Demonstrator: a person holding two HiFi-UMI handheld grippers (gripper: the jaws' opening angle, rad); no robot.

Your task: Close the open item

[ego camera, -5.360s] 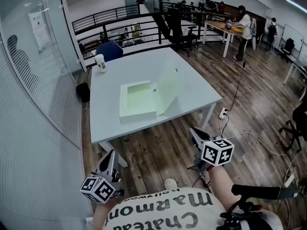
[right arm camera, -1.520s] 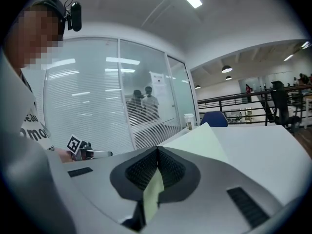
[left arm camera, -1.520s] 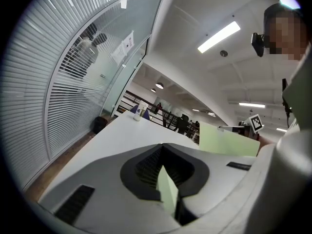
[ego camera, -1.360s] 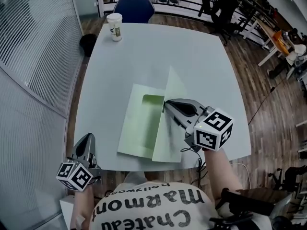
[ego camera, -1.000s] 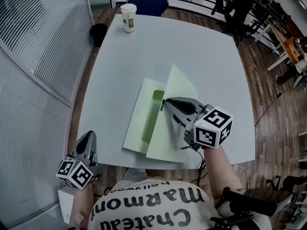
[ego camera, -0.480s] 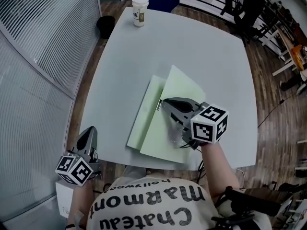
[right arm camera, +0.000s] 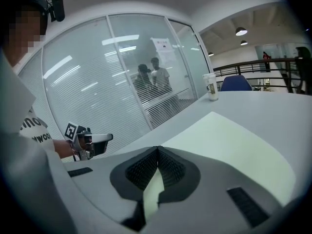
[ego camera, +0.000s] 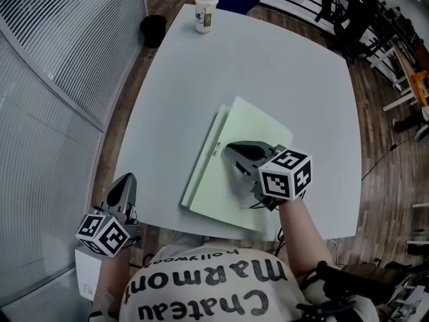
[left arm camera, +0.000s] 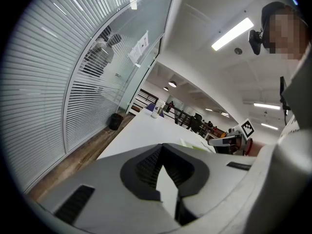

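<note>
A flat pale green box (ego camera: pixel 244 136) lies on the white table (ego camera: pixel 268 66) near its front edge. Its lid lies down over the base, nearly flat, with a strip of the base showing along the left side. My right gripper (ego camera: pixel 228 149) is shut, jaws together, and rests on top of the lid (right arm camera: pixel 229 140) with nothing held. My left gripper (ego camera: pixel 126 181) is shut and empty, off the table's near left corner, well apart from the box. In the left gripper view the box (left arm camera: pixel 195 145) appears as a thin green sliver on the table.
A paper cup (ego camera: pixel 206 11) stands at the table's far edge, with a blue chair behind it. A glass wall with blinds runs along the left. Wooden floor surrounds the table, and railings and desks lie to the far right.
The lid, which stood nearly upright 1.4 s ago, has swung down to the left under my right gripper and now lies almost flat on the base. The left gripper has stayed put.
</note>
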